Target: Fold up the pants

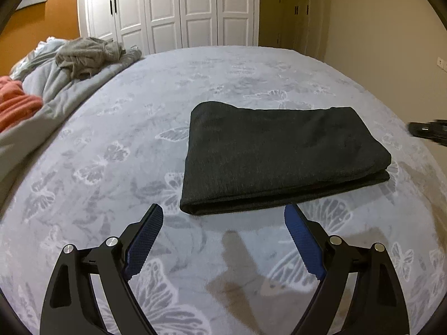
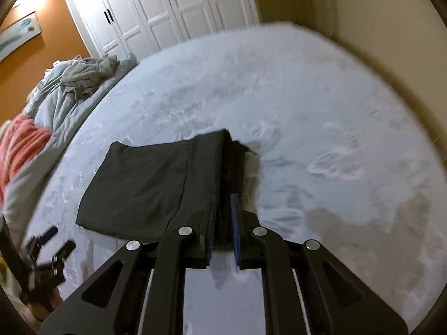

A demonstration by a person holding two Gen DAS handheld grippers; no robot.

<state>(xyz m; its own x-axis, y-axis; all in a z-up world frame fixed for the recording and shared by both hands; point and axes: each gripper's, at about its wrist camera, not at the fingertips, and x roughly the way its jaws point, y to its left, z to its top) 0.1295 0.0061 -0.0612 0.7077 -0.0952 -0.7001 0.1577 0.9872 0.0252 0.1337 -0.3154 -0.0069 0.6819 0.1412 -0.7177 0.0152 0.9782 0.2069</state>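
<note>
The dark grey pants (image 1: 282, 156) lie folded in a flat rectangle on the butterfly-print bed (image 1: 139, 128). My left gripper (image 1: 223, 213) is open and empty, just short of the pants' near edge. In the right wrist view my right gripper (image 2: 223, 201) has its jaws nearly together, with the right edge of the pants (image 2: 156, 184) between them and slightly lifted. The right gripper also shows as a dark blur at the right edge of the left wrist view (image 1: 427, 129). The left gripper shows at the lower left of the right wrist view (image 2: 47, 248).
A grey crumpled garment (image 1: 89, 55) and a rumpled grey duvet (image 1: 56, 83) lie at the far left of the bed, with an orange-pink cloth (image 1: 16, 100) beside them. White wardrobe doors (image 1: 173, 8) stand behind the bed. A cream wall (image 1: 391, 28) is on the right.
</note>
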